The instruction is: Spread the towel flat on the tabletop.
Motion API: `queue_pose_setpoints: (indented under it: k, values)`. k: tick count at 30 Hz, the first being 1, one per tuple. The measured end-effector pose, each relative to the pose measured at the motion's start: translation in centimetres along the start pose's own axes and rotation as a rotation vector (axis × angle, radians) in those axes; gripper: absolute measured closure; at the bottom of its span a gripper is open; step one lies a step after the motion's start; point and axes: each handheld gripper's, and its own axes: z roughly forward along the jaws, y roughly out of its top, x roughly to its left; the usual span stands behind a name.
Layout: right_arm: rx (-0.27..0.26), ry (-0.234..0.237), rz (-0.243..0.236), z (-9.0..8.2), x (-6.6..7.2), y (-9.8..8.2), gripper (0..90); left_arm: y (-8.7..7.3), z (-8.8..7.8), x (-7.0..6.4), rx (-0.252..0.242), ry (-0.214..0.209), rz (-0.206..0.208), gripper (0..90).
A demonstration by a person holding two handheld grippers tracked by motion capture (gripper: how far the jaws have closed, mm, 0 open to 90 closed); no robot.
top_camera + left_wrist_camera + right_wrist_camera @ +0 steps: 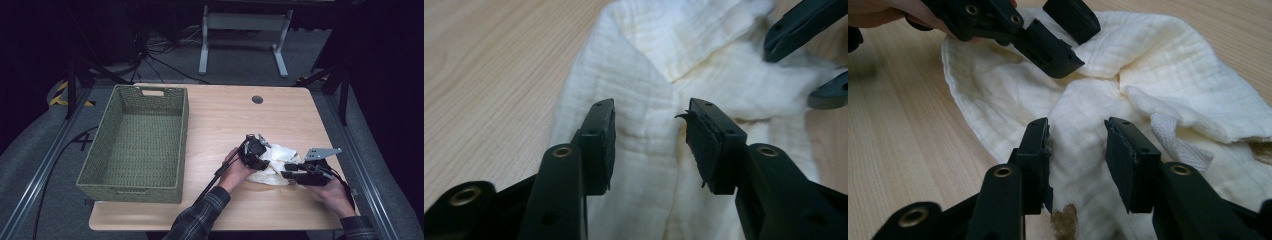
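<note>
My 2 tongs, the left gripper (260, 142) and the right gripper (289, 171), both stand with jaws apart over the white cloth (272, 165), gripping nothing. The cloth lies crumpled on the table (225, 120), near its front right, just under my hands and well apart from the green woven basket (135, 145) on the left. To do this well, I judge I should lower each pair onto a raised fold, pinch firmly, and lift both together so the cloth doesn't sag.
</note>
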Motion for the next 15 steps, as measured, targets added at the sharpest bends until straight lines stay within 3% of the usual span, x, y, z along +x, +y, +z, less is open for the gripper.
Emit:
queue_pose_setpoints:
  k: [5,8,10,15]
  values:
    - [0.016,-0.015,-0.006,0.0,-0.1,0.0,81.8,-0.2,0.2,0.4,0.021,-0.009,-0.022,83.4]
    - [0.007,-0.021,-0.006,-0.1,-0.2,0.0,84.0,-0.2,-0.4,0.7,0.014,-0.022,-0.041,85.4]
    - [0.002,-0.026,-0.005,-0.4,-0.3,0.0,85.2,-0.3,-1.3,0.8,-0.016,-0.022,-0.07,85.7]
    - [-0.019,-0.063,0.003,-1.2,-0.9,0.0,86.0,-1.1,-4.5,1.3,-0.057,-0.003,-0.116,86.1]
